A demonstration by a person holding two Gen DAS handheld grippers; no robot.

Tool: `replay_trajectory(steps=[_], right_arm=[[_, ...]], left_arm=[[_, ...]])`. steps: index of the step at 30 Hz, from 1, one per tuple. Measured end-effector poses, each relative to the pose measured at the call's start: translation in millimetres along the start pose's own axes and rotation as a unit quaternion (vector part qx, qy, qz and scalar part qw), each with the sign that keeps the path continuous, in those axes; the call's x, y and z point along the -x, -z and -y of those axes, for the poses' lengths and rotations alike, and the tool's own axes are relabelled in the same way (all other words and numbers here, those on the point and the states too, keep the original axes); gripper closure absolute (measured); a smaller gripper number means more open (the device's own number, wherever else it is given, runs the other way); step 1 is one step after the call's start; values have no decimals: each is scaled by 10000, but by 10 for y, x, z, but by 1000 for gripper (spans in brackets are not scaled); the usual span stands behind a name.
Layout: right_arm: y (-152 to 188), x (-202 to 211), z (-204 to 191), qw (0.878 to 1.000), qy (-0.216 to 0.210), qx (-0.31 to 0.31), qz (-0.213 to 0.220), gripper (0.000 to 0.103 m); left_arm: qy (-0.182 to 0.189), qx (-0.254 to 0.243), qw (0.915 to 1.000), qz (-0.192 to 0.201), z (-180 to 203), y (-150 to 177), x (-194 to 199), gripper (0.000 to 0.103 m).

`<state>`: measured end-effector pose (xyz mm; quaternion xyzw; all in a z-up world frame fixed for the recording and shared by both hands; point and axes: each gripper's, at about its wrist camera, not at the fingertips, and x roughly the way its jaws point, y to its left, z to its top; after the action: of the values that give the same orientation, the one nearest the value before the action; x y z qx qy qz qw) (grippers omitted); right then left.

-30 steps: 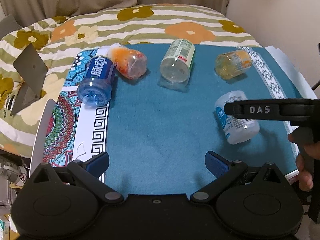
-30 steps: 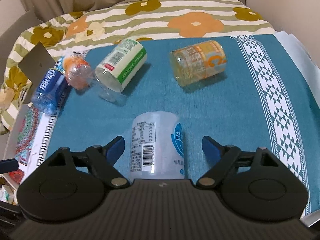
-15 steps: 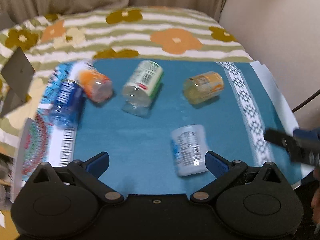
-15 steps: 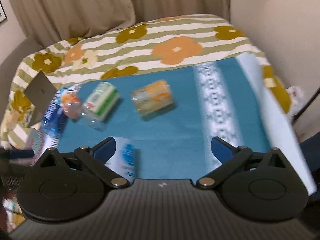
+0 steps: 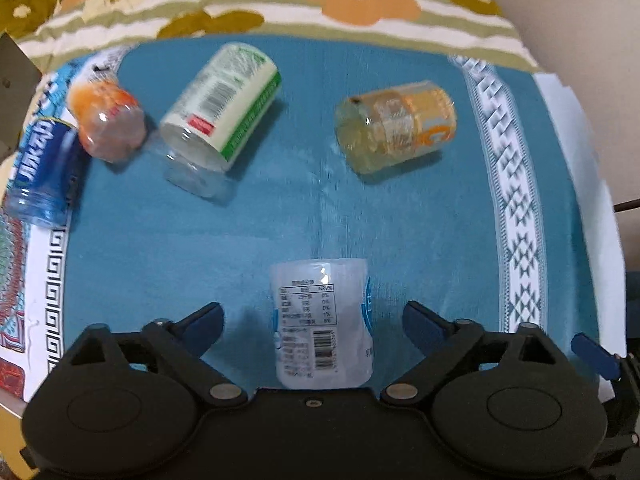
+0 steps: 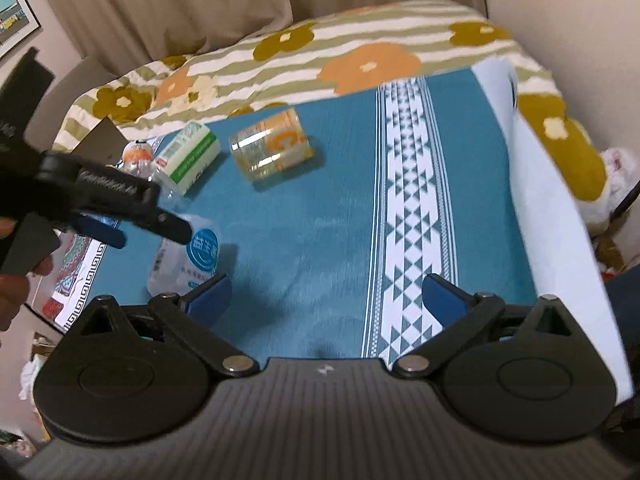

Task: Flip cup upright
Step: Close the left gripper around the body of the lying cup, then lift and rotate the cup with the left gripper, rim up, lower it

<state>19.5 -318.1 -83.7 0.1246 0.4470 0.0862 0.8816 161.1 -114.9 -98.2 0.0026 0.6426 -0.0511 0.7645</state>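
- Left claw (image 5: 312, 318) spread wide, w/ the white cup (image 5: 323, 322) lying on its side between the blue fingertips (image 5: 206, 322), not touching either one
- White cup's printed label w/ barcode faces up; its near end sits right at the claw body, far end points away across the teal cloth (image 5: 240, 248)
- From the right wrist view the same white cup (image 6: 188, 256) lies near the left edge of the cloth, the left claw's black arm crossing over it
- Right claw (image 6: 326, 294) also wide apart, nothing between its fingers, over bare teal cloth beside the white patterned stripe (image 6: 408, 208), well apart from the cup
- Other cups all on their sides farther back: yellow-orange cup (image 5: 396, 126), green-label cup (image 5: 220, 108), orange cup (image 5: 106, 120) just beside a blue cup (image 5: 42, 172) at the cloth's left edge
- Cloth lies on a floral striped bedspread (image 5: 248, 4); can't tell what's under it
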Motion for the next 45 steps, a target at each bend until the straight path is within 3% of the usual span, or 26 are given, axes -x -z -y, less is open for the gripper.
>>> replay_trajectory(steps=[10,13,16,28,32,35,39,45], right_arm=[[60,-166,293,9989,-222,-346,-229,0],[41,-182,341,9987,-232,-390,-212,0],[27,-195,372,9986,-239,-434,-201,0],[-1,-182,373,9981,-268,-524,-170,0],[-36,-125,329,9983,-290,-497,-78,0],[-41,-108,283,9983,-324,-478,-43,0],[-18,-128,183,9987,-322,-377,-110,0],[115,-172,-18,9993,-102,75,-353,0]], left_arm=[[-145,247,9989,-368,1,-166,-216,10],[-141,276,9985,-462,-1,-199,-274,20],[-36,398,9976,-563,-19,-209,-340,38],[56,219,9992,-329,42,-150,-241,41],[88,-54,9995,283,44,-72,-6,41],[119,-336,9930,1128,66,64,118,41],[101,-572,9716,2296,67,308,66,40],[150,-874,9341,3459,49,606,-66,40]])
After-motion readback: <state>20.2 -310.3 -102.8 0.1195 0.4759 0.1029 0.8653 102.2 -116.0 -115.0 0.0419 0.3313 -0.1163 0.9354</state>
